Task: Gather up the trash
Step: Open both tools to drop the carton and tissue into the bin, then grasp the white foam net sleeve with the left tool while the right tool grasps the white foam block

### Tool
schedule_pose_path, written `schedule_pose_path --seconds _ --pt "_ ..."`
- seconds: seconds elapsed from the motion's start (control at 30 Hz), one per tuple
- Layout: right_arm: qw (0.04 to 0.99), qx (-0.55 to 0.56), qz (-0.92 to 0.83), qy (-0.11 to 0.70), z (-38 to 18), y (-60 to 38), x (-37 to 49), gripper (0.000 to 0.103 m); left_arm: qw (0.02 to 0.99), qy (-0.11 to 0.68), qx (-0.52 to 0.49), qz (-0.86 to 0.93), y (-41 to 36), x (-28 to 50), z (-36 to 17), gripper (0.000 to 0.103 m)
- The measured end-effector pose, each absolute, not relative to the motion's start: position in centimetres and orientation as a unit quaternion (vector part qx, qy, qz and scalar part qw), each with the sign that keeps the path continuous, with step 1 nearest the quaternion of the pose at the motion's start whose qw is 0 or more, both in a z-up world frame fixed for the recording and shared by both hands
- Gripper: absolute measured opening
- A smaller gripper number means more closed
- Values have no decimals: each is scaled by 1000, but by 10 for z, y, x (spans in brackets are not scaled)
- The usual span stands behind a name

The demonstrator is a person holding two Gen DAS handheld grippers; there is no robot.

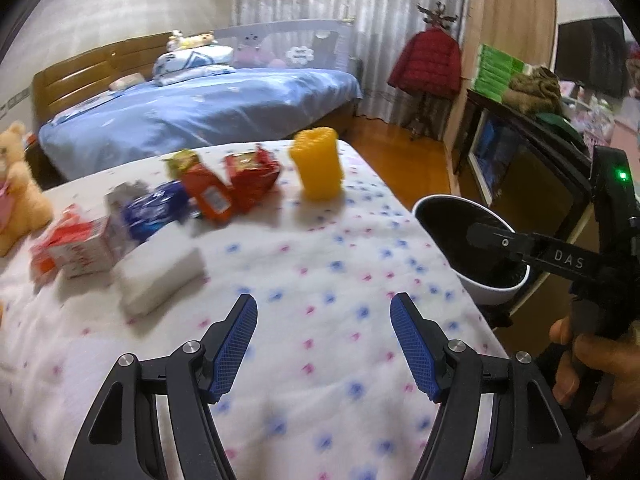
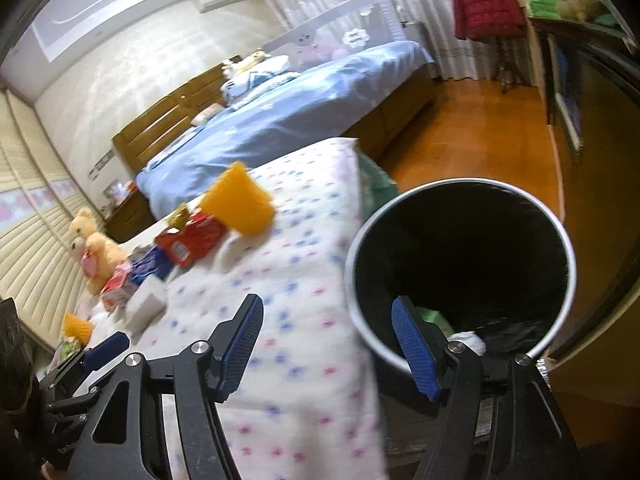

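White-rimmed, black-lined bin (image 2: 460, 264), 2 red cartons (image 1: 232, 184) on the floral sheet (image 1: 320, 280)

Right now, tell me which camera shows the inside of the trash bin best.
The right wrist view: the trash bin fills it, mouth open to the camera, with scraps visible at the bottom. The left wrist view shows only part of its rim, crossed by the right gripper.

Readable at the right edge of the left wrist view: "DAS", white letters on the right claw's (image 1: 486, 238) black arm. Print on the red cartons (image 1: 224, 188) too blurred to read.
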State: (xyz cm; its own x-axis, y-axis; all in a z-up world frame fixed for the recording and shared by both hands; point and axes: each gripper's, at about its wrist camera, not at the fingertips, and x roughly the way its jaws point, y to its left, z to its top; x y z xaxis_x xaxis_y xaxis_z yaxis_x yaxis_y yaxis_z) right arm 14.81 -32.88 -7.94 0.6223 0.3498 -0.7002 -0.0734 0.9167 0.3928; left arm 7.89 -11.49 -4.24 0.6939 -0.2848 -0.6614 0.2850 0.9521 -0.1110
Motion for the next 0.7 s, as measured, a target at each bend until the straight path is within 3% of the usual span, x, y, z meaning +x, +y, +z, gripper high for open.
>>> schedule_pose_path --seconds 0.43,0.7 --pt "874 137 195 423 -76 -252 133 69 935 340 -43 -94 -37 -12 -22 69" --pt "866 117 222 432 -79 -215 132 69 929 363 -55 -44 -2 -16 -33 69"
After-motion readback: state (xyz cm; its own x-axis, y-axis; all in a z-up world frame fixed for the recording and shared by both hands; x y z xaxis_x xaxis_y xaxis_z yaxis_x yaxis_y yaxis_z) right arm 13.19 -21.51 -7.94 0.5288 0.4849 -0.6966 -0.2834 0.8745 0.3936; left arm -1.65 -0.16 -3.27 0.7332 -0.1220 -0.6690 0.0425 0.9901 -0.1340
